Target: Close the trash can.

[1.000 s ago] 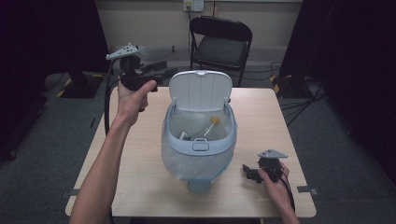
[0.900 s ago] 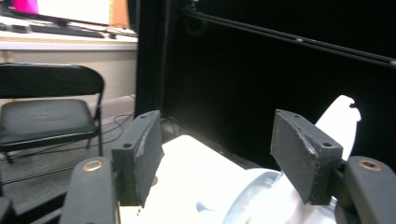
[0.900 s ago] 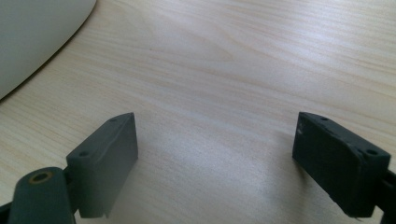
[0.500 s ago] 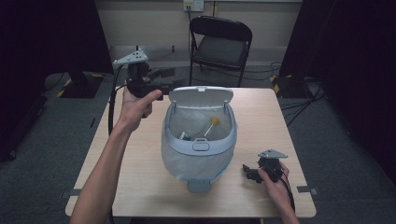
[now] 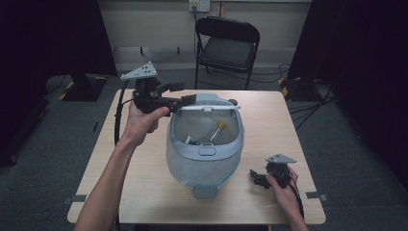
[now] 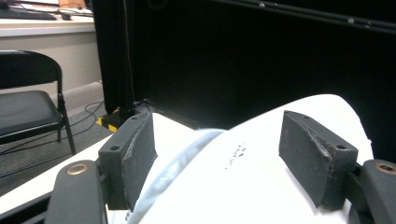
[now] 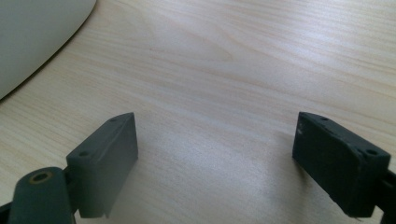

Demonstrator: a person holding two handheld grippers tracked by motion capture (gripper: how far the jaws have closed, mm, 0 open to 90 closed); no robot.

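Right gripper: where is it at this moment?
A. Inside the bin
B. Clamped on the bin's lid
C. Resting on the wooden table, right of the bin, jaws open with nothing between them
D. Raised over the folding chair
C. In the high view the right gripper lies on the table beside the bin; its own view shows spread jaws over bare wood.
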